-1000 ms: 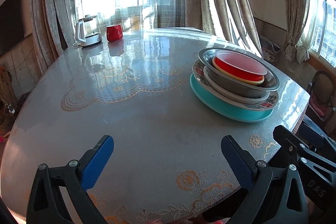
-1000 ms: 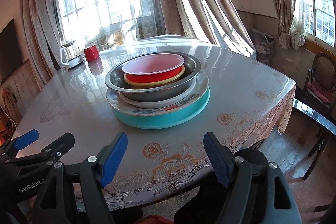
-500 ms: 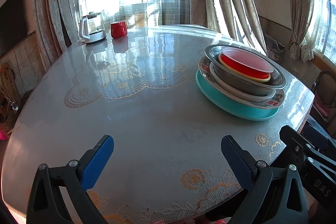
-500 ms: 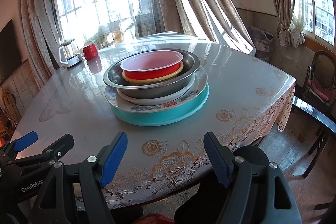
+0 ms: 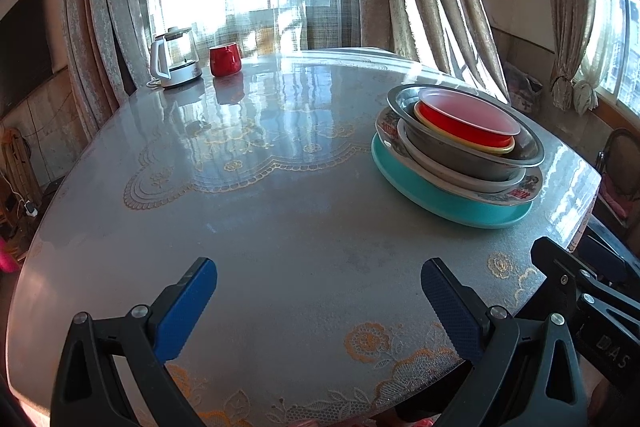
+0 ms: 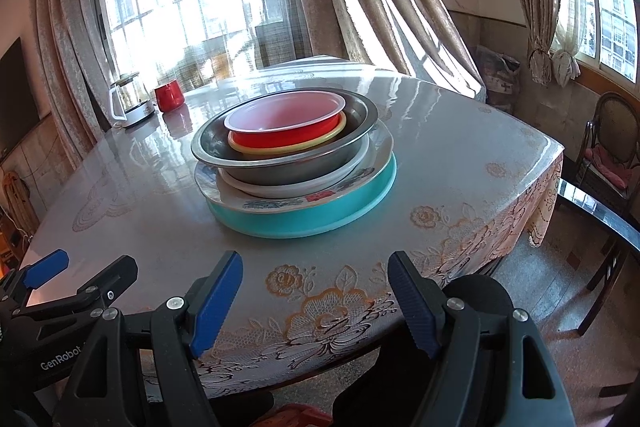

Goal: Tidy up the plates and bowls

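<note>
One stack of dishes stands on the round table (image 5: 280, 211). From the bottom it holds a teal plate (image 6: 320, 217), a patterned plate (image 6: 288, 202), a white dish (image 6: 320, 183), a steel bowl (image 6: 280, 163), a yellow bowl (image 6: 288, 147) and a red bowl (image 6: 280, 121). The stack also shows at the right of the left wrist view (image 5: 460, 151). My left gripper (image 5: 320, 291) is open and empty over the near table edge, left of the stack. My right gripper (image 6: 316, 287) is open and empty, near the table edge in front of the stack.
A glass kettle (image 5: 174, 57) and a red mug (image 5: 225, 60) stand at the table's far side by the curtained window. A chair (image 6: 612, 147) and a dark glass side table (image 6: 600, 211) stand to the right. The lace cloth hangs over the table edge (image 6: 536, 203).
Both grippers have drifted slightly, so the stack sits a little differently in each view. The dishes have not moved and both grippers stay open.
</note>
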`<control>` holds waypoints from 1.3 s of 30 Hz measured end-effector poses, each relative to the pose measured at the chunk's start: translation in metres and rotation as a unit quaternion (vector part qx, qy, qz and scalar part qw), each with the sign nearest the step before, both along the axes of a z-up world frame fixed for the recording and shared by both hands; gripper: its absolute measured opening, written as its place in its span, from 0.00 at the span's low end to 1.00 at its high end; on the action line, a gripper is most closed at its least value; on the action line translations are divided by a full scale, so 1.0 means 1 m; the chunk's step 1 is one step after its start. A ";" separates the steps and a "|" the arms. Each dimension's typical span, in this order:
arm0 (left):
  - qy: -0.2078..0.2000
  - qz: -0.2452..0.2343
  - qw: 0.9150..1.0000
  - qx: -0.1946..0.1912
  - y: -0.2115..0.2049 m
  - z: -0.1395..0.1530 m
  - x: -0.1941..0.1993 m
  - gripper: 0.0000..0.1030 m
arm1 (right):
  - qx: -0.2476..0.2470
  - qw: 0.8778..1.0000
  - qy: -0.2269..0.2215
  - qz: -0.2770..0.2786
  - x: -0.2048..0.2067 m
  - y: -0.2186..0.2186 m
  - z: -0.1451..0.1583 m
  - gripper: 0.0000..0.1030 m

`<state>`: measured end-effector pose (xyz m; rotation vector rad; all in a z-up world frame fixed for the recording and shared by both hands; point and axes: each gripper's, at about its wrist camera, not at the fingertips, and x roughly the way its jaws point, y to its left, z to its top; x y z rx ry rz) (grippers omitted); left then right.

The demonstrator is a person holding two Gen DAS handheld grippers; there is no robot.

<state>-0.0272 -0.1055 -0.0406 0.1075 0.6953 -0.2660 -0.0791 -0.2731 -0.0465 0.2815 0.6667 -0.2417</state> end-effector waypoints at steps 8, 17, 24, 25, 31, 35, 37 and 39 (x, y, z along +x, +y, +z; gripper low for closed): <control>0.005 0.002 1.000 -0.002 0.001 -0.002 0.000 1.00 | 0.003 1.000 0.000 0.000 0.001 0.001 -0.001 0.74; 0.006 0.004 1.000 -0.004 0.001 -0.002 -0.002 1.00 | 0.005 1.000 0.003 0.001 0.001 0.002 -0.001 0.74; 0.003 -0.002 1.000 0.005 0.000 -0.002 -0.003 1.00 | 0.005 1.000 0.002 0.000 0.002 0.002 -0.001 0.74; 0.002 -0.004 1.000 0.006 -0.001 -0.002 -0.004 1.00 | 0.004 1.000 0.002 0.001 0.002 0.002 -0.001 0.74; -0.005 -0.012 1.000 0.001 -0.003 0.002 -0.008 1.00 | 0.005 1.000 0.003 0.000 0.002 0.000 -0.002 0.74; 0.000 -0.012 1.000 -0.011 -0.002 0.003 -0.008 1.00 | 0.006 1.000 0.004 -0.001 0.002 0.000 -0.002 0.74; 0.002 -0.011 1.000 -0.008 -0.003 0.003 -0.007 1.00 | 0.006 1.000 0.004 -0.001 0.001 0.000 -0.002 0.74; 0.009 -0.014 1.000 -0.006 -0.004 0.001 -0.005 1.00 | 0.006 1.000 0.004 -0.002 0.002 0.000 -0.002 0.74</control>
